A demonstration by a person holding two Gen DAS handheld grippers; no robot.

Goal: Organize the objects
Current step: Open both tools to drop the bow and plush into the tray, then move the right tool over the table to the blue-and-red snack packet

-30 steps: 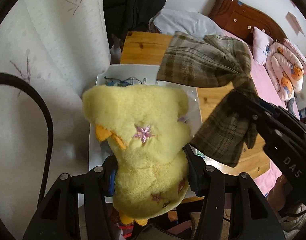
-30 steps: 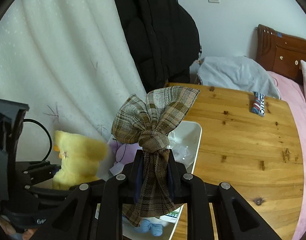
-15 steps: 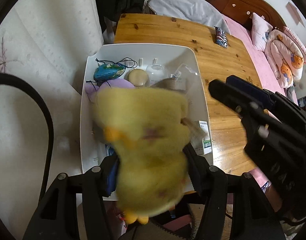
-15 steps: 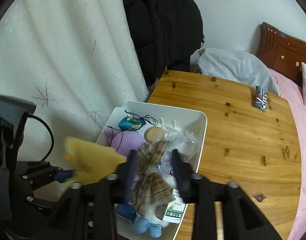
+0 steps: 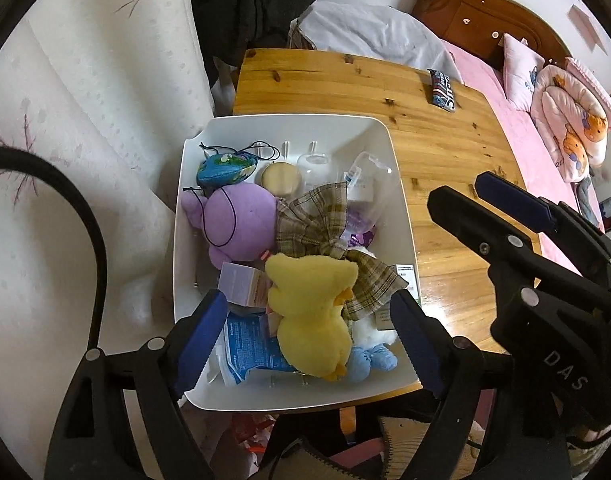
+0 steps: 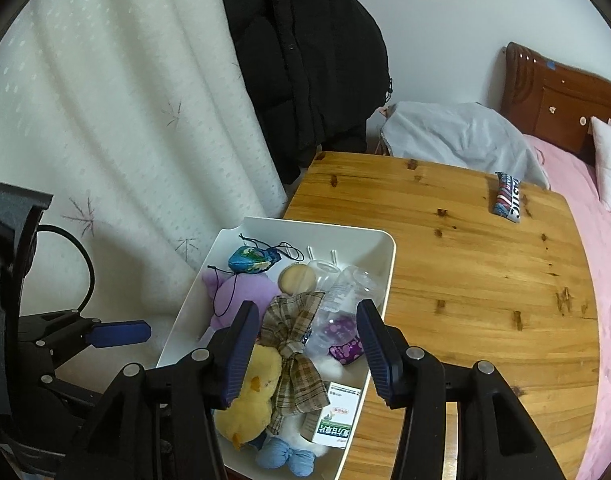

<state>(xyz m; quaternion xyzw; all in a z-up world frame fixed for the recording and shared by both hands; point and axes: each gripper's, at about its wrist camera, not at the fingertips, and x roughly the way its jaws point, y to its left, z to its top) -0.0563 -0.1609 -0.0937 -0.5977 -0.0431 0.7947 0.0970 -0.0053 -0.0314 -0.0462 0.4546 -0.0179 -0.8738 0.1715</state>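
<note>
A white bin [image 5: 401, 208] [image 6: 385, 276] stands on the wooden table's near left corner, full of small things. A yellow plush duck [image 5: 311, 312] [image 6: 253, 396] lies in its near end. A plaid bow [image 5: 325, 236] [image 6: 293, 344] rests across the pile beside a purple plush [image 5: 237, 228] [image 6: 249, 292]. My left gripper [image 5: 305, 340] hangs open above the duck, touching nothing. My right gripper [image 6: 305, 352] is open over the bow, its jaws wide apart. The right gripper [image 5: 505, 216] also shows at the right of the left wrist view.
The wooden table [image 6: 485, 280] stretches away to the right, with a snack bar wrapper [image 6: 507, 198] [image 5: 441, 90] at its far edge. A white curtain [image 6: 125, 120] and a black coat [image 6: 305, 60] hang to the left. A pink bed [image 5: 545, 140] lies beyond the table.
Both grippers opened: the duck dropped from the left one into the bin's near end, and the plaid bow fell from the right one onto the pile. Both now stand apart from their loads.
</note>
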